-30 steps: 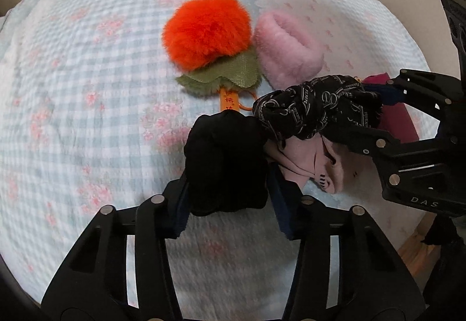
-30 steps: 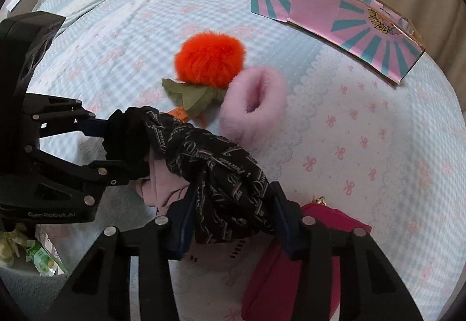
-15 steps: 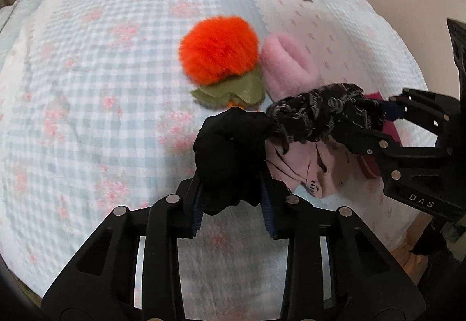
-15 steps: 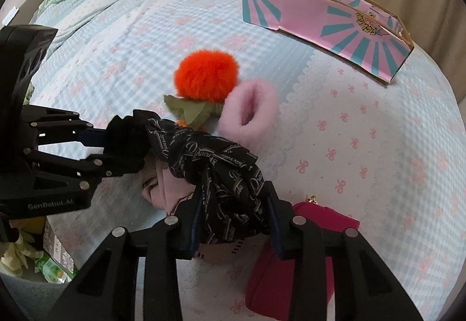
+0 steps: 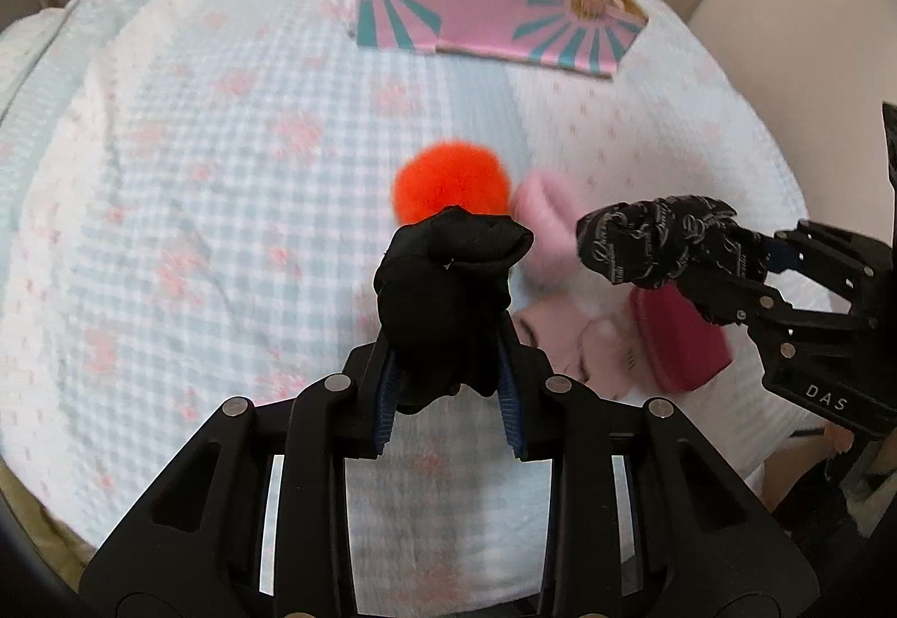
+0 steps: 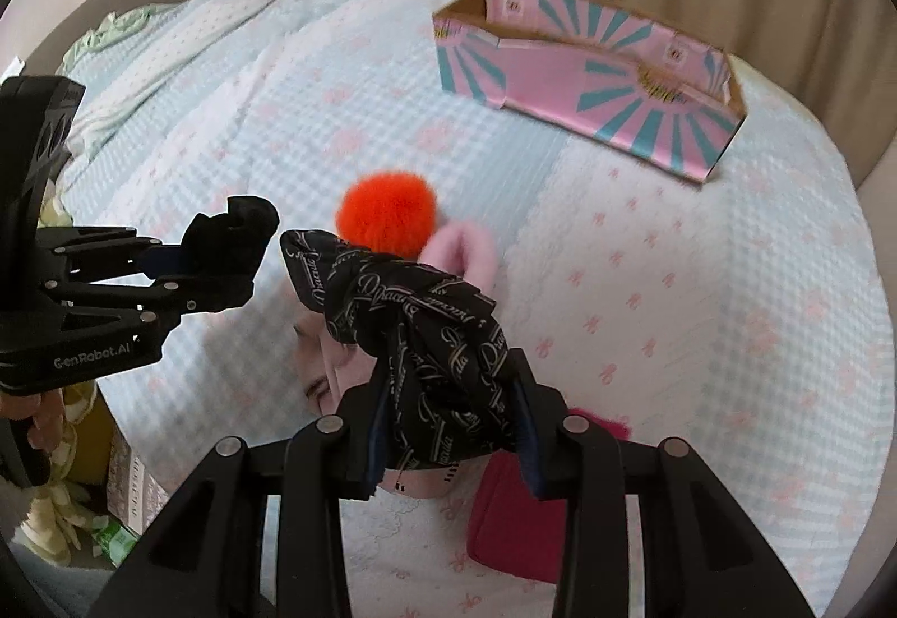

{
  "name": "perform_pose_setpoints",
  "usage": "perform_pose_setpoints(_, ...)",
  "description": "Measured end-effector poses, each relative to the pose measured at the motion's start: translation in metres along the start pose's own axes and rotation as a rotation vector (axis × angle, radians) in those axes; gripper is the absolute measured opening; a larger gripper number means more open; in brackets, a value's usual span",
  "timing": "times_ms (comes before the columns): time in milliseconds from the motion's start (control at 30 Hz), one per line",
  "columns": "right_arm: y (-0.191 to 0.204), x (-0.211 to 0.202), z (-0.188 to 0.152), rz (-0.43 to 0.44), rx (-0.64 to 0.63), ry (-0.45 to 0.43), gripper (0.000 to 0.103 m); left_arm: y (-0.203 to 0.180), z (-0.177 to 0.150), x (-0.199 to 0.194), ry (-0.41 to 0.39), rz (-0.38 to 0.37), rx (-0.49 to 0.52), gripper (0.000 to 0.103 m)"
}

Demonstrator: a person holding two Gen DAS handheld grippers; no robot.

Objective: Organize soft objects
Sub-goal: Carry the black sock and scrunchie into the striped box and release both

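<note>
Left tongs (image 5: 448,388) clamp plain black scrunchie (image 5: 448,293); right tongs (image 6: 448,433) clamp black lettered scrunchie (image 6: 415,332). Both held above bed (image 5: 196,169), near orange pompom (image 5: 448,180).

Soft, even daylight fills both views, bright but without harsh glare. The pale bedspread (image 5: 224,180) reads slightly washed out in its lighter patches. Shadows are faint: a weak grey smudge lies on the cloth under the left tongs (image 6: 224,259). Motion blur smears the middle of both pictures, so the orange pompom (image 5: 451,180) and the pink fluffy ring (image 5: 546,220) have fuzzy outlines and the check pattern streaks. The near tongs (image 5: 448,382) stay sharp, rivets crisp. Fisheye distortion bends the bed into a dome and curves the pink box (image 6: 588,79); a dark vignette rings the corners.
</note>
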State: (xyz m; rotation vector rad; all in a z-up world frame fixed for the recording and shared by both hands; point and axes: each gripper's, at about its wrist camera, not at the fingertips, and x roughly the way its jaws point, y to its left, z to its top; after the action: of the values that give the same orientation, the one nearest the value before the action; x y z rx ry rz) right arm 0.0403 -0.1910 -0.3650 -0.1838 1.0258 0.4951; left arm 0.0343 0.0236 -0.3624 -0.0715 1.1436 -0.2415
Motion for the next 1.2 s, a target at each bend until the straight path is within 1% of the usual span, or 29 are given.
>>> perform_pose_setpoints(133, -0.005, -0.037, 0.016, 0.001, 0.023, -0.039, 0.034, -0.005, 0.020, -0.031, -0.044, 0.008, -0.024, 0.027)
perform_pose_setpoints(267, -0.015, -0.079, 0.036, -0.012, 0.051, -0.085, 0.034, -0.016, 0.047, -0.071, -0.107, 0.021, -0.043, 0.027)
perform_pose_setpoints(367, -0.029, -0.110, 0.053, -0.013, 0.100, -0.122, 0.034, -0.027, 0.068, -0.098, -0.149, 0.029, -0.055, 0.027)
perform_pose_setpoints(500, -0.048, -0.140, 0.076, -0.021, 0.134, -0.163, 0.034, -0.041, 0.096, -0.126, -0.197, 0.055, -0.068, 0.027)
perform_pose_setpoints(667, -0.077, -0.165, 0.111, -0.032, 0.154, -0.208, 0.034, -0.058, 0.137, -0.151, -0.255, 0.069, -0.089, 0.027)
perform_pose_setpoints(767, -0.094, -0.171, 0.134, -0.051, 0.157, -0.229, 0.034, -0.064, 0.165, -0.155, -0.276, 0.058, -0.098, 0.027)
perform_pose_setpoints(967, -0.126, -0.168, 0.185, -0.091, 0.195, -0.225, 0.034, -0.064, 0.224, -0.149, -0.281, 0.032, -0.085, 0.027)
perform_pose_setpoints(1067, -0.134, -0.159, 0.206, -0.106, 0.209, -0.208, 0.034, -0.057, 0.252, -0.136, -0.264, 0.011, -0.072, 0.027)
perform_pose_setpoints(1200, -0.146, -0.137, 0.240, -0.109, 0.217, -0.176, 0.034, -0.045, 0.286, -0.108, -0.217, -0.009, -0.058, 0.027)
